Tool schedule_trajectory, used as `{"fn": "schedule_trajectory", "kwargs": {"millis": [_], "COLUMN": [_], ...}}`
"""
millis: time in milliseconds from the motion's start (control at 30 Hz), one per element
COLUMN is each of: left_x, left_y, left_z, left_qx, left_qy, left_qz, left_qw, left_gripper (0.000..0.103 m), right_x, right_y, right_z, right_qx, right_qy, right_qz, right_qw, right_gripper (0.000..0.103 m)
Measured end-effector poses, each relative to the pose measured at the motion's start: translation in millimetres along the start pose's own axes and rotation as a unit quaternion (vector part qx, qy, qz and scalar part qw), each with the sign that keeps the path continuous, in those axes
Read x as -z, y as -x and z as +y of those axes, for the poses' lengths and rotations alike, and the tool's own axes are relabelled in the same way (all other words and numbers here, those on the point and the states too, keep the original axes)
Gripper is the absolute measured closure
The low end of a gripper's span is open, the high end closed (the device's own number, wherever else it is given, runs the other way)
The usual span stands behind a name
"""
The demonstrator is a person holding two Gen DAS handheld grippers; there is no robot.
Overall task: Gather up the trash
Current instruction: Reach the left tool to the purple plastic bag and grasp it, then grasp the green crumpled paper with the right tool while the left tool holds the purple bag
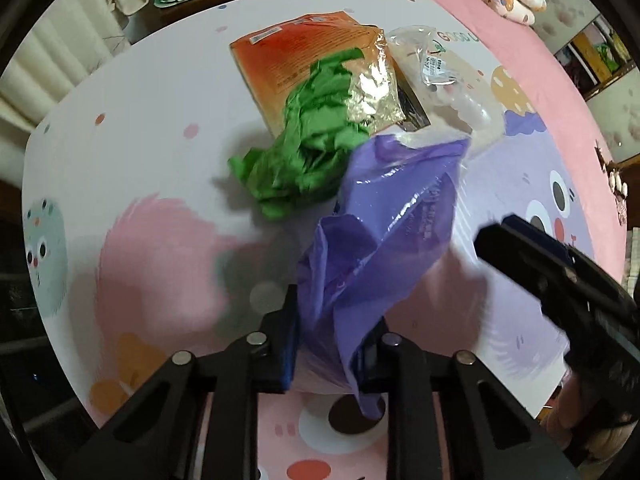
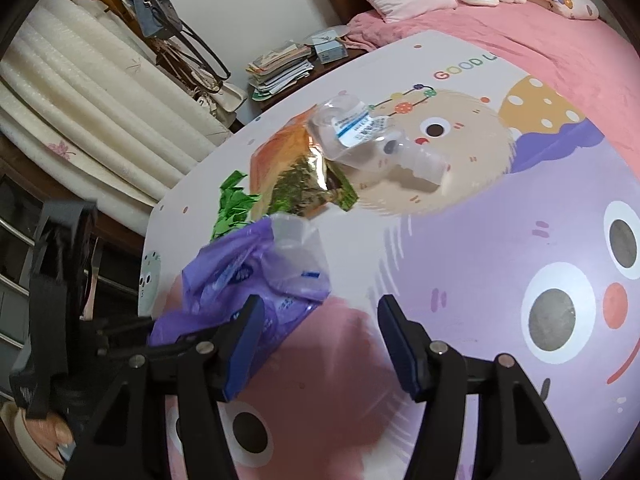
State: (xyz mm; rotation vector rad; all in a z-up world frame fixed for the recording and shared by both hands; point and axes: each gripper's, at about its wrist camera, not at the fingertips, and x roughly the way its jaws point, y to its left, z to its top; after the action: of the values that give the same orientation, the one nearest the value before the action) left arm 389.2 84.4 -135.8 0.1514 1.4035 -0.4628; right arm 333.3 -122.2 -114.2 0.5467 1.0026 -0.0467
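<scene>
You had only begun collecting. Your left gripper (image 1: pixel 332 344) was clenched on the crumpled purple plastic bag (image 1: pixel 384 232), its two pads pinching the film near the bag's lower folds; in the right wrist view the same bag (image 2: pixel 248 276) bunched up just to the left of your right gripper (image 2: pixel 320 344). Judging by the task, that bag was the likely container for the rubbish, and as far as the pictures showed, nothing had gone into it; a pale translucent sheet near its top may have been part of it or a separate scrap, which I could not tell.

Your right gripper stood released, jaws apart with only the printed bench (image 2: pixel 460 240) between them, holding nothing. In the left view it hung to the right of the bag (image 1: pixel 532 256), close to it but not touching.

Everything else remained to be gathered, all lying ahead of both grippers beyond the bag: the crumpled green paper wad (image 1: pixel 304 156), touching the bag's far edge; the orange and gold foil snack packet (image 1: pixel 320 68) partly under that wad; and the clear crushed plastic bottle with a printed label (image 2: pixel 372 136), beside the packet on its right.

My judgement: one grasp made, bag unopened, three pieces left.
</scene>
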Motion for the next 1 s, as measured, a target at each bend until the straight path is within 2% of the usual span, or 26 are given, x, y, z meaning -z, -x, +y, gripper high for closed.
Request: {"fn": "schedule_trajectory", "kwargs": {"millis": [167, 400, 633, 867, 1000], "left_x": [20.5, 42.2, 41.5, 31.2, 30.3], "left_y": [22.6, 59.3, 76.4, 71.5, 67.1], "left_z": [8.7, 42.2, 85.6, 107.8, 109.3], "left_qx": [-0.005, -0.013, -0.056, -0.063, -0.058], "left_qy": [0.014, 0.068, 0.117, 0.146, 0.154], "left_qz": [-0.028, -0.070, -0.114, -0.127, -0.128], "left_qw": [0.9995, 0.9951, 0.9850, 0.9791, 0.9781], "left_gripper": [0.088, 0.088, 0.088, 0.088, 0.088], "right_x": [-3.3, -13.2, -28.0, -42.3, -45.4], "right_y": [-1.1, -14.1, -37.9, -76.5, -90.6], "right_z": [9.2, 27.7, 50.3, 60.4, 62.0], "right_qx": [-0.010, -0.015, -0.013, 0.010, -0.007], "right_qy": [0.008, 0.015, 0.019, -0.015, -0.037], "right_qz": [0.001, 0.006, 0.010, 0.025, 0.027], "right_qw": [1.000, 1.000, 1.000, 1.000, 0.999], "right_gripper": [0.044, 0.044, 0.044, 0.044, 0.043]}}
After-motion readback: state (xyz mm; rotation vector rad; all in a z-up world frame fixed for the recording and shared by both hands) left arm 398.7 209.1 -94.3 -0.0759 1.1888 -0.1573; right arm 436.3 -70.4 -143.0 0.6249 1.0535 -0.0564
